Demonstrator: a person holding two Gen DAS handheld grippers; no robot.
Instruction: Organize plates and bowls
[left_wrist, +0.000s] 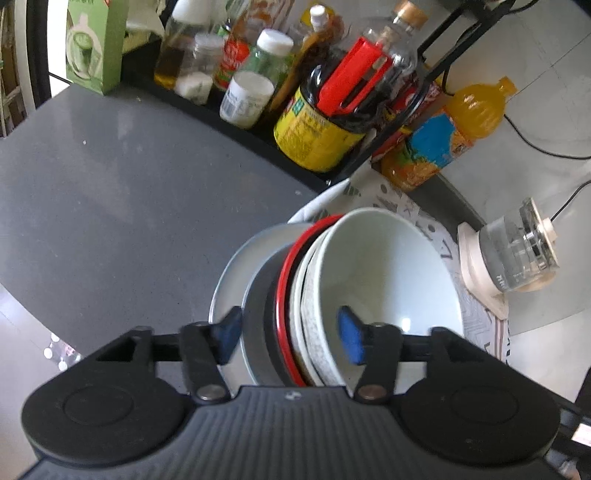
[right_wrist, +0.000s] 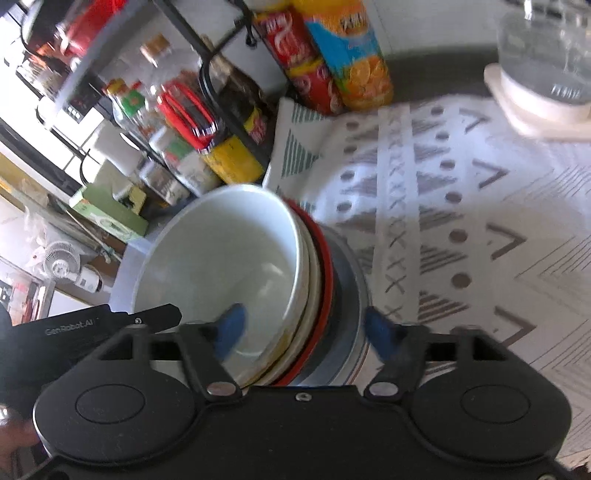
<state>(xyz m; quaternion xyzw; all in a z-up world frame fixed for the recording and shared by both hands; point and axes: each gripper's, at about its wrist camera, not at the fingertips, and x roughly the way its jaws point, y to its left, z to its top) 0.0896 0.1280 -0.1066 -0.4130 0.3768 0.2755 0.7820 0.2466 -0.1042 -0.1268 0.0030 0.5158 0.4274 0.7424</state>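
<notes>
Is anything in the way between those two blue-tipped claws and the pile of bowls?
Nothing visible. The left gripper and right gripper each already straddle the stack of bowls, one finger inside the top white bowl and one outside the stack.

Bright daylight, strong fisheye warp, right view smeared.

Left wrist view mostly sharp; a small glare spot sits inside the white bowl (left_wrist: 388, 280), and the grey table (left_wrist: 122, 177) bows at the edges. Right wrist view motion-blurred: patterned cloth (right_wrist: 461, 206) and bottles (right_wrist: 347, 51) soft, upper left window area blown out.
</notes>
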